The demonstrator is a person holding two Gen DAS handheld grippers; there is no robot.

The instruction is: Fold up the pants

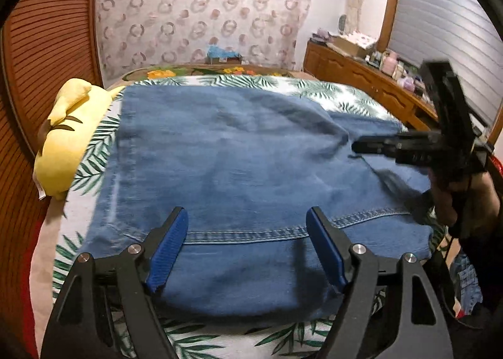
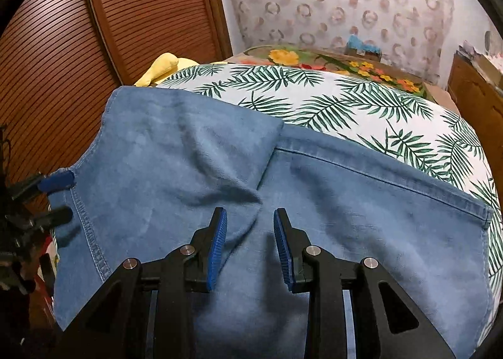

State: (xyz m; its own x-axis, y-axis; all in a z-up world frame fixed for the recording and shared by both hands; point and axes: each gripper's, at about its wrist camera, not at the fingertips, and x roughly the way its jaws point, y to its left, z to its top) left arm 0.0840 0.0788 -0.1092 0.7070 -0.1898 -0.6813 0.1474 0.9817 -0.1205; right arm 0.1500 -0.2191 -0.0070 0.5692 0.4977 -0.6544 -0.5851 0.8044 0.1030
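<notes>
Left wrist view: left gripper (image 1: 246,223) jaws spread, empty, over jeans (image 1: 239,154).
Right gripper (image 2: 250,223): jaws released above jeans.
Beside: yellow plush (image 1: 67,135) on bed (image 2: 330,91).

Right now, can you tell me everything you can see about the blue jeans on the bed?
The blue jeans are faded denim, soft and slightly wrinkled. They lie flat on the palm-leaf bedsheet, already folded, with one layer lapped over another and a crease between. A double-stitched hem runs across the near end. The left gripper and right gripper hover open over the cloth, gripping nothing. A yellow plush toy sits beside them.
</notes>
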